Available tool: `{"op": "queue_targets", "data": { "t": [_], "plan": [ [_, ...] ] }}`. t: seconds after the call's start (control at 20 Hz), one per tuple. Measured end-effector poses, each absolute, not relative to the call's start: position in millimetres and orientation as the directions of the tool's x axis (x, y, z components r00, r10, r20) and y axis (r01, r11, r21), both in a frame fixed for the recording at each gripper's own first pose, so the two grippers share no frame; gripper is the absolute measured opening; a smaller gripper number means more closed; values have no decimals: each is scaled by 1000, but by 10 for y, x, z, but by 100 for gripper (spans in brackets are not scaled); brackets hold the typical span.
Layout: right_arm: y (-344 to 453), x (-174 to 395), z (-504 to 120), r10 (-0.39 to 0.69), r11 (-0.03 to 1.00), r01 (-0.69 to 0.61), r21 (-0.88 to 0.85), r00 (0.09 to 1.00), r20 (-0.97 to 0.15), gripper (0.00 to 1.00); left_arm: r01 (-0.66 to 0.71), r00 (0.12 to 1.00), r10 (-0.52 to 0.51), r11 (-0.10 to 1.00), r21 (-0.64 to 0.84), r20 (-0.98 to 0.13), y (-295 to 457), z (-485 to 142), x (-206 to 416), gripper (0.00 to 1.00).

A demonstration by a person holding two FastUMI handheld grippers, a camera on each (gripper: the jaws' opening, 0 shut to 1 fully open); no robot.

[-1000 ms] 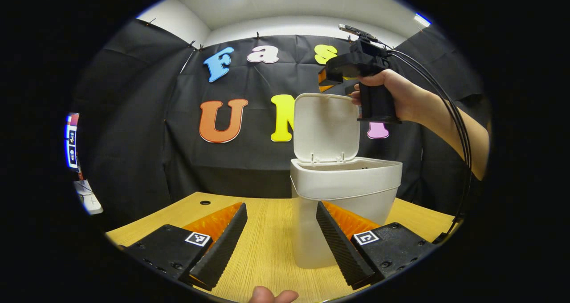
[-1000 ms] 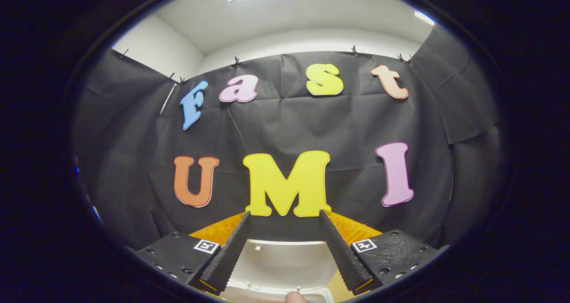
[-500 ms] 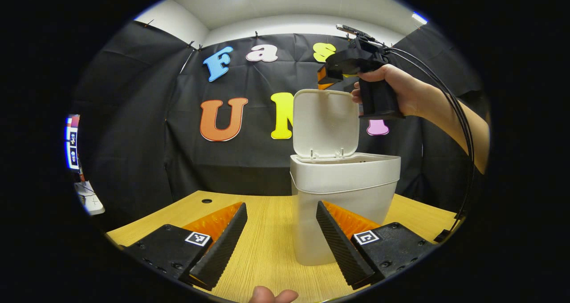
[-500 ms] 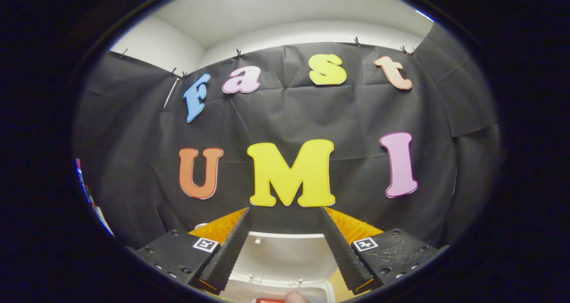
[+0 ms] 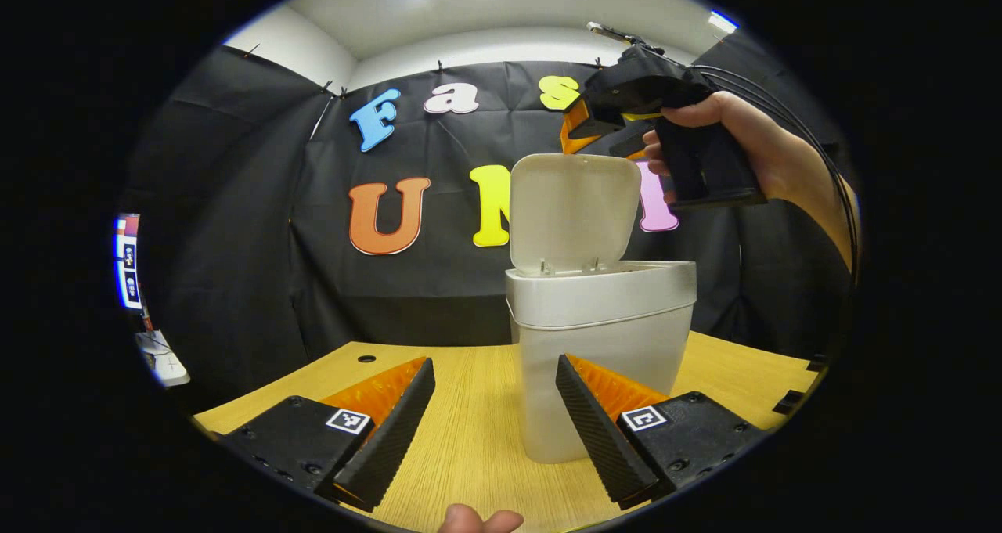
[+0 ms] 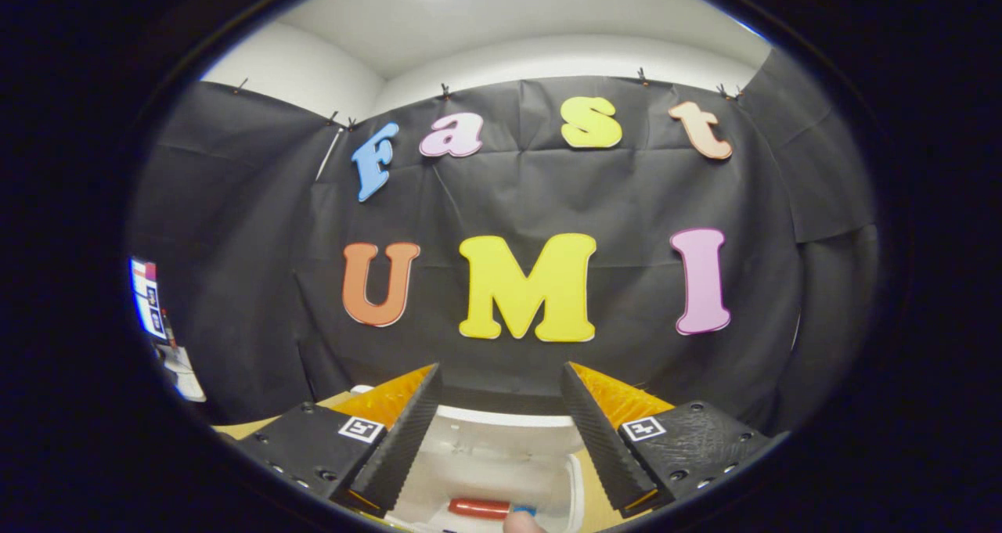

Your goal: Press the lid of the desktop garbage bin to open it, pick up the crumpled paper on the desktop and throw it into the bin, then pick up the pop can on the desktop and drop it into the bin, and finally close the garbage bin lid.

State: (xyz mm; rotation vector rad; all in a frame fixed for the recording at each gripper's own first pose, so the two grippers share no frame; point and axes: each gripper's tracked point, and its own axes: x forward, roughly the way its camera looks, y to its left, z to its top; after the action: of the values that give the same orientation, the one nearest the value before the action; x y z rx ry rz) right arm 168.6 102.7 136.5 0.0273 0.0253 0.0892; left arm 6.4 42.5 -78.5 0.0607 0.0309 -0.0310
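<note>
The right gripper (image 5: 583, 130), jaws apart and empty, hovers just above the upright lid (image 5: 573, 210) of the bin (image 5: 599, 337). The pop can (image 6: 479, 507) lies inside below it. A gentle forward push on the lid's top edge should close it; the left gripper (image 5: 495, 415) waits spread open.

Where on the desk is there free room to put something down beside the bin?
Bare wood lies left of the garbage bin, from the left gripper back to the small cable hole by the black cloth. A narrower strip shows right of the bin, up to the desk edge. Above the bin it is crowded: the raised lid with the right gripper over it.
</note>
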Motion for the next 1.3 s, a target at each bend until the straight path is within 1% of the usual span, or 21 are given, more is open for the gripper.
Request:
{"op": "queue_targets", "data": {
  "t": [0.1, 0.25, 0.4, 0.55, 0.7, 0.75, 0.9, 1.0, 1.05, 1.15, 1.2, 1.25, 1.3],
  "plan": [
    [1042, 1564, 1149, 91, 996, -90, 22, 994, -62, 94, 27, 999, -25, 997, 68, -29, 449, -826, 55, 100],
    [1101, 1453, 770, 105, 994, -105, 3, 984, -144, 93, 30, 999, -28, 999, 42, -37, 466, -898, 66, 100],
    [1120, 1393, 526, 108, 994, -105, 26, 978, -177, 92, 23, 999, -21, 998, 51, -34, 489, -886, 35, 100],
    [1086, 1340, 322, 104, 994, -96, 49, 972, -209, 94, 17, 1000, -16, 998, 67, -15, 479, -823, 28, 100],
    [1057, 1316, 144, 96, 995, -89, 41, 970, -224, 96, 32, 999, -31, 998, 53, -16, 418, -857, 36, 100],
    [1064, 1302, 125, 94, 996, -91, 26, 970, -222, 98, 36, 999, -35, 998, 51, -23, 394, -877, 34, 100],
    [1073, 1281, 100, 78, 994, -91, -55, 976, -201, 96, 42, 999, -41, 997, 60, -14, 373, -843, 27, 100],
    [1104, 1279, 67, 73, 992, -90, -84, 979, -191, 96, 28, 1000, -27, 998, 64, -15, 430, -866, 48, 100],
    [1096, 1281, 27, 72, 993, -89, -83, 978, -194, 94, 20, 1000, -18, 998, 67, -20, 458, -894, 34, 100],
    [1081, 1284, -6, 75, 996, -85, -40, 977, -201, 94, 14, 1000, -13, 998, 65, -17, 481, -877, 41, 100],
    [1068, 1280, -59, 82, 997, -82, 12, 972, -222, 95, 14, 1000, -13, 998, 60, -14, 494, -861, 40, 100],
    [1069, 1293, -39, 89, 996, -80, 50, 972, -216, 95, 15, 1000, -14, 998, 57, -10, 488, -846, 47, 100],
    [1079, 1308, -100, 90, 996, -82, 45, 970, -227, 95, 14, 1000, -13, 998, 55, -8, 489, -830, 43, 100]
  ]
}}
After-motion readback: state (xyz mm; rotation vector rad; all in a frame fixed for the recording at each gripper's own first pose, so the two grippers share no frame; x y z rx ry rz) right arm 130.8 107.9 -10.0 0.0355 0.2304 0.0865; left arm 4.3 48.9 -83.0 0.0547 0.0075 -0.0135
